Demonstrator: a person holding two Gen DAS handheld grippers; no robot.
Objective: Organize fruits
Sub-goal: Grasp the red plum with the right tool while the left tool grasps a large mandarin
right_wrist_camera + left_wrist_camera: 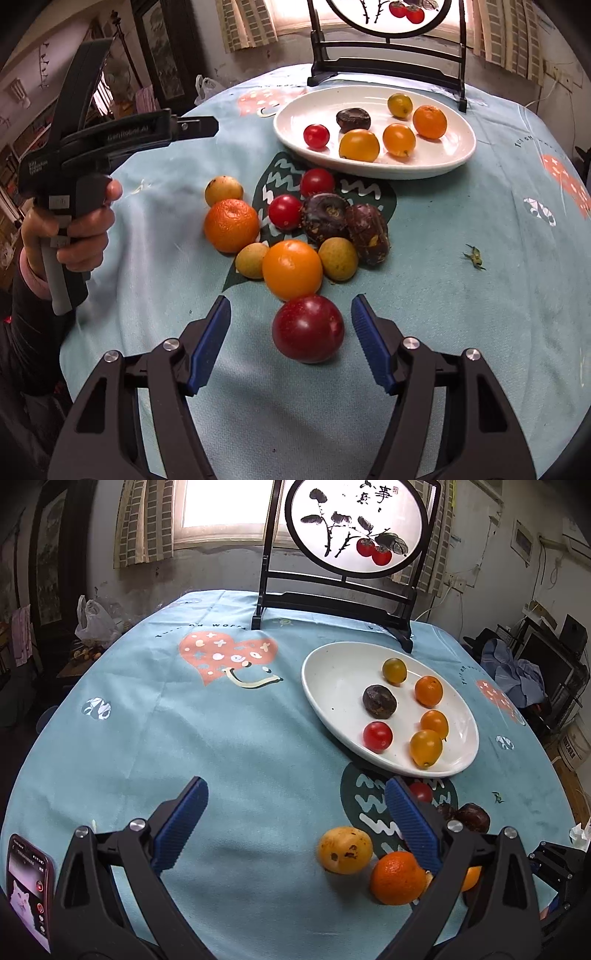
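A white oval plate (pixel 436 162) (pixel 332 672) holds several small fruits: a red tomato (pixel 316 136), a dark fruit (pixel 353 119) and orange and yellow ones. A loose pile lies on the cloth in front of it: a tangerine (pixel 231 225), an orange (pixel 292 269), red tomatoes (pixel 284 211), dark fruits (pixel 325 216) and a red plum (pixel 308 328). My right gripper (pixel 290 325) is open, with the plum just ahead between its fingers, untouched. My left gripper (pixel 295 805) is open and empty, left of the pile, near a yellow fruit (pixel 345 849) and the tangerine (pixel 397 878).
A black-framed round painted screen (pixel 354 528) stands at the table's far edge behind the plate. A phone (pixel 29 886) lies at the near left. A small green scrap (pixel 474 256) lies right of the pile. The blue printed tablecloth (pixel 184 738) covers the round table.
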